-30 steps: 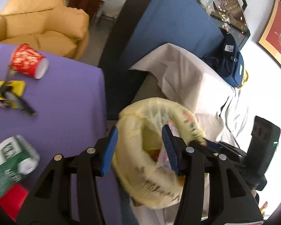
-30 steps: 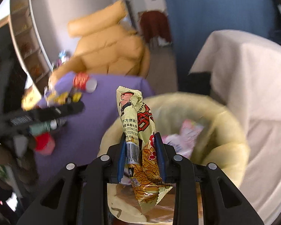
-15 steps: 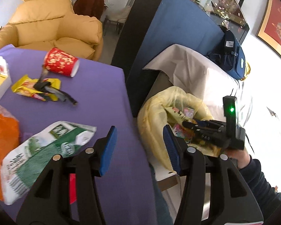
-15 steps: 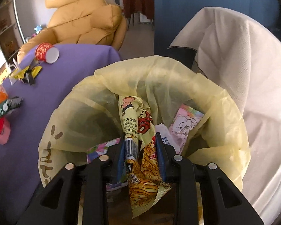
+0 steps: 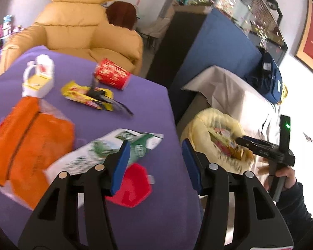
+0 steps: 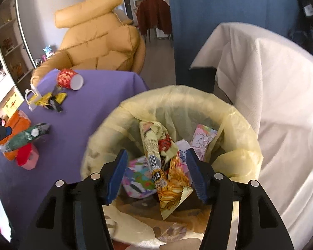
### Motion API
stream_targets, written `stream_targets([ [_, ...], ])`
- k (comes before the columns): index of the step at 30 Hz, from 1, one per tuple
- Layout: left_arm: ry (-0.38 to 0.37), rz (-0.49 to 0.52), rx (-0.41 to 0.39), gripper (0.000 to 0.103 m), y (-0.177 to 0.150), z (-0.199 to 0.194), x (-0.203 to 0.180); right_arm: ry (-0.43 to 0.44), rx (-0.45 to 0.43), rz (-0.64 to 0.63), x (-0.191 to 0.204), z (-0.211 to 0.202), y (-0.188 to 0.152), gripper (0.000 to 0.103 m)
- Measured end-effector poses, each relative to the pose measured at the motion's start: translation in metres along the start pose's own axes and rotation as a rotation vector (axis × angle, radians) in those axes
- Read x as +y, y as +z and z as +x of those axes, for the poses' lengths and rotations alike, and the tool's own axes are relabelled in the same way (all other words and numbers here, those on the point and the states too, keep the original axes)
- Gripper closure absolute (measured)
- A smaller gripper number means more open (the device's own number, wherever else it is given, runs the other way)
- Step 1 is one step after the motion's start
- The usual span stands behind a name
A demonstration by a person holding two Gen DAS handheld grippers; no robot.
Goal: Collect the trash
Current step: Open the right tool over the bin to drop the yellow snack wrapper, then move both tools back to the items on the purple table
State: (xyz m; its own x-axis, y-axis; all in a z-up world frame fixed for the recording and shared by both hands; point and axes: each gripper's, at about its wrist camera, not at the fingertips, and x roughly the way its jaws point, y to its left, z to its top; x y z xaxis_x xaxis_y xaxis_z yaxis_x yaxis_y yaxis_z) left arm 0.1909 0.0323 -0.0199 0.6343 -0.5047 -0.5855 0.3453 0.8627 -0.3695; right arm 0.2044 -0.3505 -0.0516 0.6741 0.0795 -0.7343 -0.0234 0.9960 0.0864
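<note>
My right gripper is open over the yellow-lined trash bin. The yellow noodle wrapper sits loose between the spread jaws, inside the bin with other wrappers. My left gripper is open and empty above the purple table, over a green-and-white packet and a red box. The right gripper also shows in the left wrist view at the bin. On the table lie an orange bag, a yellow wrapper and a red paper cup.
A white-and-yellow container stands at the table's far side. A yellow armchair is behind the table. A white-draped piece of furniture stands right of the bin, with a blue partition behind.
My right gripper has opened and let go of the noodle wrapper in the bin. My left gripper has swung left from the bin to above the table's trash.
</note>
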Motion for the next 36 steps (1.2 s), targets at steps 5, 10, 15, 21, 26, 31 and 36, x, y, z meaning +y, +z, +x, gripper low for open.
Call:
stream_targets([
  [5, 0.062, -0.043, -0.063, 0.054, 0.003, -0.029, 0.033, 0.068, -0.044, -0.058, 0.031, -0.02, 0.003, 0.047],
  [10, 0.14, -0.085, -0.112, 0.054, 0.0, -0.052, 0.062, 0.17, -0.022, -0.164, 0.076, -0.02, 0.004, 0.046],
  [15, 0.221, -0.138, -0.153, 0.054, -0.004, -0.071, 0.096, 0.228, 0.016, -0.248, 0.127, -0.006, -0.006, 0.046],
  [21, 0.197, -0.177, -0.111, 0.053, -0.012, -0.075, 0.12, 0.353, 0.062, -0.207, 0.16, 0.014, -0.014, 0.046],
  [26, 0.041, -0.071, -0.024, 0.051, -0.009, -0.052, 0.094, 0.318, 0.087, -0.222, 0.176, 0.032, -0.018, 0.046],
  [31, 0.019, 0.034, 0.049, 0.05, -0.007, -0.016, 0.071, 0.305, 0.103, -0.231, 0.176, 0.036, -0.025, 0.046],
  [36, -0.024, 0.089, 0.162, 0.05, 0.013, 0.025, 0.07, 0.312, 0.122, -0.21, 0.167, 0.04, -0.03, 0.046],
])
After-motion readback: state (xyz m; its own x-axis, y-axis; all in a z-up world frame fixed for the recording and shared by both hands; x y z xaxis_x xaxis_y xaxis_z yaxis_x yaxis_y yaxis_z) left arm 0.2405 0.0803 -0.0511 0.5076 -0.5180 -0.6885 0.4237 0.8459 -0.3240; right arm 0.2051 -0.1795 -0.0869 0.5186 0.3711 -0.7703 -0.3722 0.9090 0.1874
